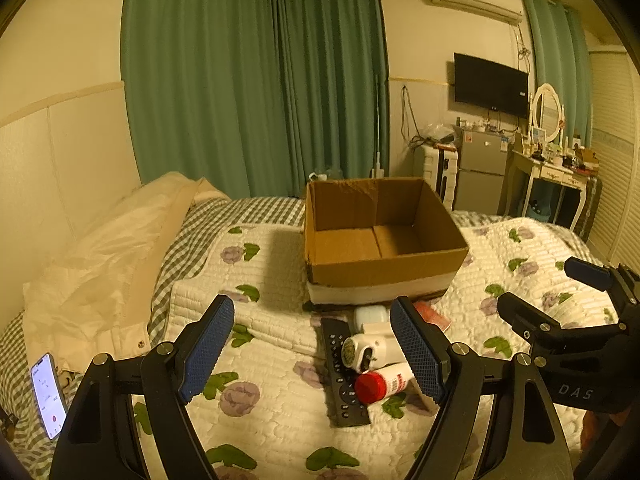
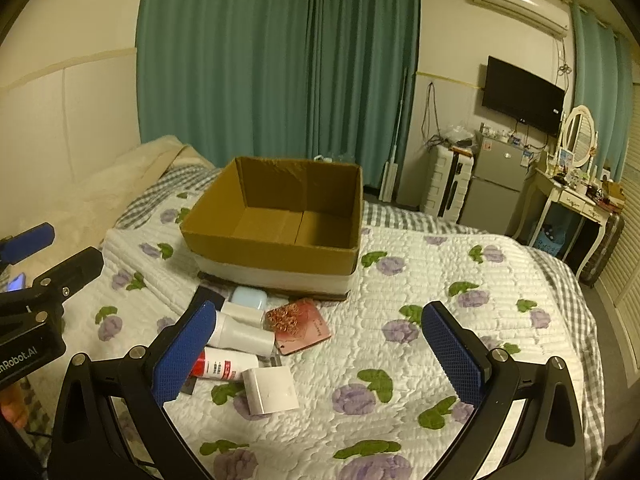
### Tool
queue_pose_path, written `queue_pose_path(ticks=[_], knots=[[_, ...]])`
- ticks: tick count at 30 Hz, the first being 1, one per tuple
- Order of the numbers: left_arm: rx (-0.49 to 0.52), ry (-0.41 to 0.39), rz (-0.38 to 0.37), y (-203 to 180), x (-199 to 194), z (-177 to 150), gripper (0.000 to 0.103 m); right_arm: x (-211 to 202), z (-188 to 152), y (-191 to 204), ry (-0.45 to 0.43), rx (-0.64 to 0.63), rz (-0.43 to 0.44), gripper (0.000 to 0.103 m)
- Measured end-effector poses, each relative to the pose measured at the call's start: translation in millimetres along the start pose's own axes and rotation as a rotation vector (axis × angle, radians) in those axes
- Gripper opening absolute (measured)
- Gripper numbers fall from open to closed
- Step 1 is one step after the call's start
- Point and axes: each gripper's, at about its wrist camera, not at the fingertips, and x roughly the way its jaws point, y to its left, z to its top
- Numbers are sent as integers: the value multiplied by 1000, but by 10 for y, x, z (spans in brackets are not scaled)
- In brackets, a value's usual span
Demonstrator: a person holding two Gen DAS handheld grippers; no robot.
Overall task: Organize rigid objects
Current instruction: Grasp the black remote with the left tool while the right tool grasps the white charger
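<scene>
Two grippers: both up over the quilt, nothing in either one
Left gripper (image 1: 312, 354): fingers spread wide apart, empty, on the near side of the cardboard box (image 1: 380, 240) with the clutter showing between its pads
Right gripper (image 2: 320, 354): also spread wide, empty, near side of the box and off toward its right corner
Cardboard box: open top, nothing inside that I can see, sits on the floral quilt (image 2: 440, 280) with a white band round its base
Remote (image 1: 342, 376): black, lying flat just in front of the box
White bottle (image 2: 240, 334): on its side right by the remote, just in front of the box
Red-capped bottle (image 1: 382, 382): on its side too, touching the white one, a bit further from the box
Pale blue case (image 2: 249, 298): pretty much against the box's front wall
Pink card (image 2: 302, 326): flat, just in front of the box
White card box (image 2: 272, 390): furthest of the pile from the box
Phone (image 1: 48, 394): screen lit, way off left of the box by the pillow (image 1: 104, 256)
</scene>
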Motion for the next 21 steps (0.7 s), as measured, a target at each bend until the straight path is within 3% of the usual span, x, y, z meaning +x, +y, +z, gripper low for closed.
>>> queue_pose_path(ticks=[4, 14, 18, 20, 21], knots=[[3, 58, 15, 63, 202, -150, 83, 216, -100, 64, 67, -14, 13, 103], [52, 238, 44, 115, 757, -568, 83, 972, -464, 314, 364, -99, 85, 102], [68, 277, 33, 96, 872, -627, 83, 1264, -604, 358, 488, -84, 124, 91], [74, 293, 29, 82, 925, -641, 83, 1394, -663, 380, 543, -78, 140, 82], [75, 300, 27, 78, 951, -646, 82, 1456, -701, 389, 567, -77, 146, 73]])
